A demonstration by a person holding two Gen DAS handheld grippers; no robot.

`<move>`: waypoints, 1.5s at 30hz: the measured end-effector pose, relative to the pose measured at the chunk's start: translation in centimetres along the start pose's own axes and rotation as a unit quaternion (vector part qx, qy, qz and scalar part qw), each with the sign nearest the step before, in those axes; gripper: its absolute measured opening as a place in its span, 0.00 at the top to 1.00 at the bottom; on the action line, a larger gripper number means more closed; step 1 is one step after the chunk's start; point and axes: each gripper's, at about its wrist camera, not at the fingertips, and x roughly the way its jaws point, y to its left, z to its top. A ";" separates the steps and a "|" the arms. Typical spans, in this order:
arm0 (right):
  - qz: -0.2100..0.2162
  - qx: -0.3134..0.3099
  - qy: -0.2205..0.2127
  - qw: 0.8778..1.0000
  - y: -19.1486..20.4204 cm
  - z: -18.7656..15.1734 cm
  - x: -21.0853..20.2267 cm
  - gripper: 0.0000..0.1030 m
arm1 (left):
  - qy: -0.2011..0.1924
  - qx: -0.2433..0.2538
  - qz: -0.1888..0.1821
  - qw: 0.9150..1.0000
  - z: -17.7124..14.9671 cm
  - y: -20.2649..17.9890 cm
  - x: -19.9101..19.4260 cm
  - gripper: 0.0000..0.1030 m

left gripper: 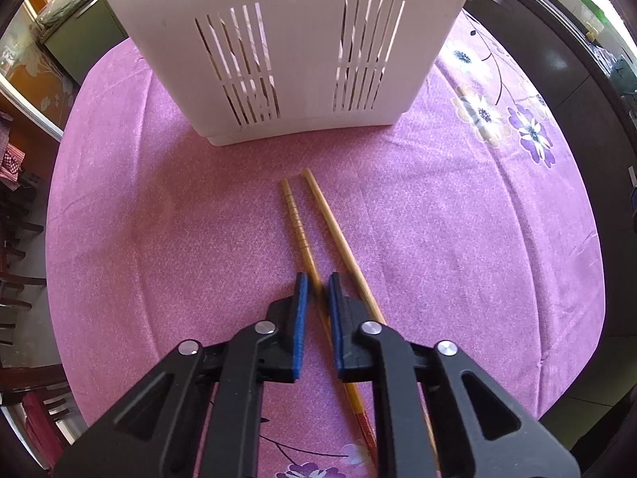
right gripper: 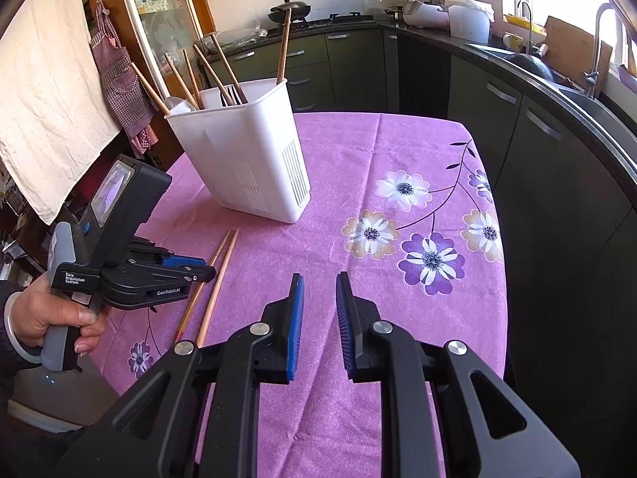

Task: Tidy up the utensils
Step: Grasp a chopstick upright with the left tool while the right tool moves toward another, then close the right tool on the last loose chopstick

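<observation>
Handling the two chopsticks (left gripper: 318,219) calls for a light, centred pinch: they are judged to be thin, stiff wooden rods, very light, smooth enough to roll or pivot in the pads, and unlikely to break under normal clamping. Both lie side by side on the surface (left gripper: 159,219), in front of the white holder (left gripper: 286,59), tips toward it and well short of its base. The left hand-held gripper (left gripper: 317,279) has its jaws narrowly apart, straddling the ridged chopstick (left gripper: 296,227) about midway along its length; whether the blue pads actually press the wood cannot be told, as the stick is blurred in the gap. The plain chopstick (left gripper: 338,231) runs just outside the right-side finger. A hold near mid-length is judged best, since a grip near either end would let the rod swing down. The right hand-held gripper (right gripper: 319,279) is spread, holds nothing, and hovers over bare cloth well apart from the chopsticks. The left wrist view shows the jaw-to-stick alignment and the slotted wall of the holder, with sticks faintly visible through the slots, but not its top. The right wrist view supplies what is missing: the open rim of the holder (right gripper: 239,91), several chopsticks already standing in it beside what looks like a white spoon, and the left hand-held gripper (right gripper: 199,271) seen from the side, low over the pair (right gripper: 217,275), with the hand (right gripper: 51,314) on its grip.
</observation>
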 end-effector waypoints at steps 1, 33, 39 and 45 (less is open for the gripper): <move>0.000 0.001 0.000 1.000 -0.1 0.0 -0.1 0.80 | 0.001 0.001 0.000 1.000 0.1 -0.1 0.0 0.92; -0.016 -0.021 0.039 0.999 1.8 -0.8 1.9 0.71 | -0.223 0.021 0.003 0.975 -7.3 5.9 -17.2 0.94; 0.001 -0.058 0.081 0.995 5.5 -0.3 5.7 0.71 | -0.227 0.025 0.002 0.973 -7.4 6.0 -17.0 0.94; 0.007 -0.072 0.133 0.988 8.6 1.1 11.8 0.71 | -0.231 0.037 0.004 0.972 -7.5 5.5 -17.0 0.94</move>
